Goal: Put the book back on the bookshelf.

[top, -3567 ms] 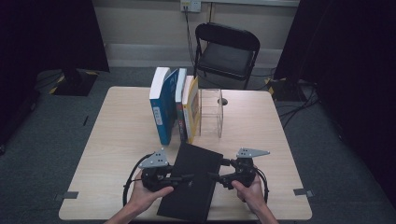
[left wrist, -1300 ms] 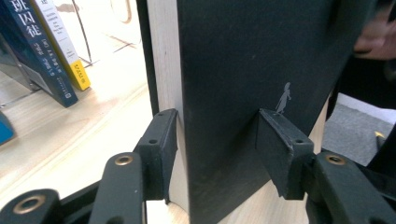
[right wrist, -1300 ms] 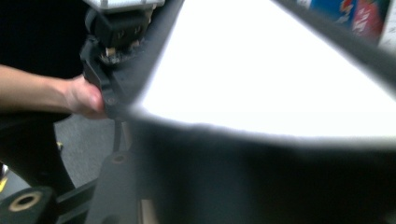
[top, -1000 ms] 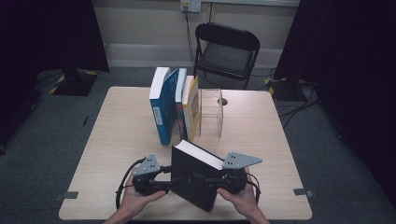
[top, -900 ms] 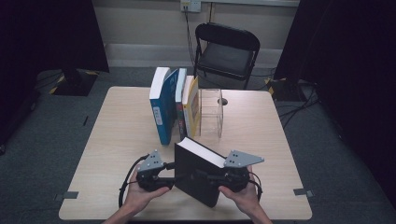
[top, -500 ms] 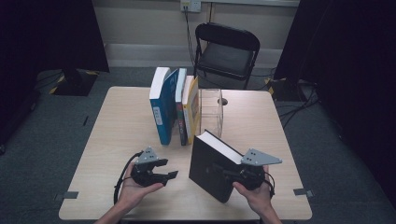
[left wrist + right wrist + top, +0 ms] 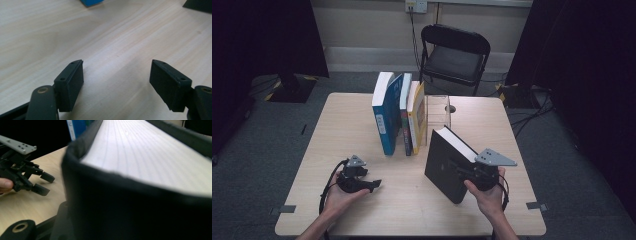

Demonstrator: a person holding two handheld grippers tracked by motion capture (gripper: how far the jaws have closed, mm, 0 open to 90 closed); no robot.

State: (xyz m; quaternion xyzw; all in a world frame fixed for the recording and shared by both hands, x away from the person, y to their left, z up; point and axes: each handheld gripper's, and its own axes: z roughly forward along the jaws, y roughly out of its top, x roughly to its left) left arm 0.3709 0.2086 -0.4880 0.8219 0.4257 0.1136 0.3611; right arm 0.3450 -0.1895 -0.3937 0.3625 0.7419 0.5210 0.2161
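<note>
From the high view, my right gripper (image 7: 464,170) clamps the black book (image 7: 447,162), tilted at the bench's (image 7: 362,120) near right; its jaws are hidden against the cover. My left gripper (image 7: 371,185) rests near left. In the left gripper view, jaws have just been opening, wide apart, nothing between. In the right gripper view, the book blocks most of it.

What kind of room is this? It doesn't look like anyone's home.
Probably a lab or studio set up for recording. A lone wooden table stands on grey carpet between black curtains, with cables trailing across the floor and a folding chair against the bare wall.
</note>
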